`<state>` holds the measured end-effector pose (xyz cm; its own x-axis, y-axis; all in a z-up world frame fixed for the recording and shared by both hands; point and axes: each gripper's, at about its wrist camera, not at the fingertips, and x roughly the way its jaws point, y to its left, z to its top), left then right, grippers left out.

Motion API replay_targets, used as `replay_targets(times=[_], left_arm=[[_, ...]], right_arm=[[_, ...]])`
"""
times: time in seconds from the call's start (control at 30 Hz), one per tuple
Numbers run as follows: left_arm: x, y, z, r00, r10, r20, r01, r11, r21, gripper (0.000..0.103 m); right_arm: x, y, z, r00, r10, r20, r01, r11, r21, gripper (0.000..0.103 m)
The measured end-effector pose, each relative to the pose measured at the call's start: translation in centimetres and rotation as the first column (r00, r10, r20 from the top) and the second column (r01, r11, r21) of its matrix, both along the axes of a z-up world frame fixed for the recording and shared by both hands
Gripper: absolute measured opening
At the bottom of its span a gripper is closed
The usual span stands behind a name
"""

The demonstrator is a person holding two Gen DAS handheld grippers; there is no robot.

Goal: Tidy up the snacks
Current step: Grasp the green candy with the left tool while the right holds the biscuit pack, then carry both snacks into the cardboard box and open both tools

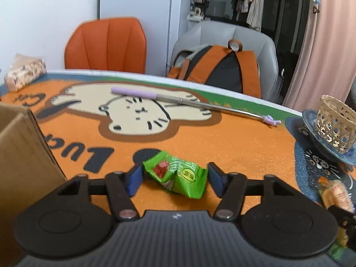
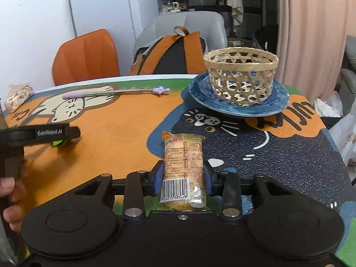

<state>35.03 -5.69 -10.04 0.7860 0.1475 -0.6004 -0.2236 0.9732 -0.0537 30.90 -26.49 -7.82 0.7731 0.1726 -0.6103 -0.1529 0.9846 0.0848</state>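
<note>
A crumpled green snack packet (image 1: 175,174) lies on the orange table mat between the blue pads of my left gripper (image 1: 175,179); the pads touch its two ends. My right gripper (image 2: 183,179) is shut on a yellow wrapped biscuit pack (image 2: 183,158) with a barcode, held just above the dark cat mat. A woven bamboo basket (image 2: 241,75) stands on a blue plate (image 2: 200,98) ahead and to the right. In the right wrist view the left gripper (image 2: 40,133) shows at the left with a bit of green packet (image 2: 59,143) under it.
A cardboard box (image 1: 24,153) stands at the left. A purple-handled metal stick (image 1: 184,101) lies across the far side of the table. A patterned tissue pack (image 1: 24,73) sits at the far left. Orange chair (image 1: 106,44) and backpack (image 1: 222,66) stand behind the table.
</note>
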Motion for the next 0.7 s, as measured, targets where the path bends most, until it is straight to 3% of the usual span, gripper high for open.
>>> replay_targets(times=[0.1,0.2,0.33,0.53,0.7], left_arm=[[-0.3,-0.2,0.2,1.0,-0.01,0.011,0.01,1.0,0.012,0.044],[-0.7,-0.3,0.6,1.0,-0.022,0.009,0.022,1.0,-0.005,0.038],[-1.9,-0.6,1.0,0.999,-0.035,0.009,0.035,0.999,-0.016,0.035],[-4.6,-1.1,2.4,0.999,-0.039,0.023,0.04,0.998,-0.056,0.035],[-6.4,-0.8,4.4,0.998,-0.035,0.047,0.039,0.997,-0.072,0.035]], right_arm=[[0.1,-0.2,0.0,1.0,-0.016,0.002,0.016,1.0,-0.002,0.037],[0.1,-0.2,-0.1,1.0,-0.021,0.003,0.021,1.0,-0.001,0.037],[-0.2,0.0,0.2,1.0,-0.015,0.012,0.015,1.0,-0.001,0.037],[-1.4,0.4,1.7,0.999,0.04,0.008,-0.04,0.992,0.118,0.037],[-2.6,1.7,3.1,0.998,0.046,0.045,-0.05,0.994,0.094,0.037]])
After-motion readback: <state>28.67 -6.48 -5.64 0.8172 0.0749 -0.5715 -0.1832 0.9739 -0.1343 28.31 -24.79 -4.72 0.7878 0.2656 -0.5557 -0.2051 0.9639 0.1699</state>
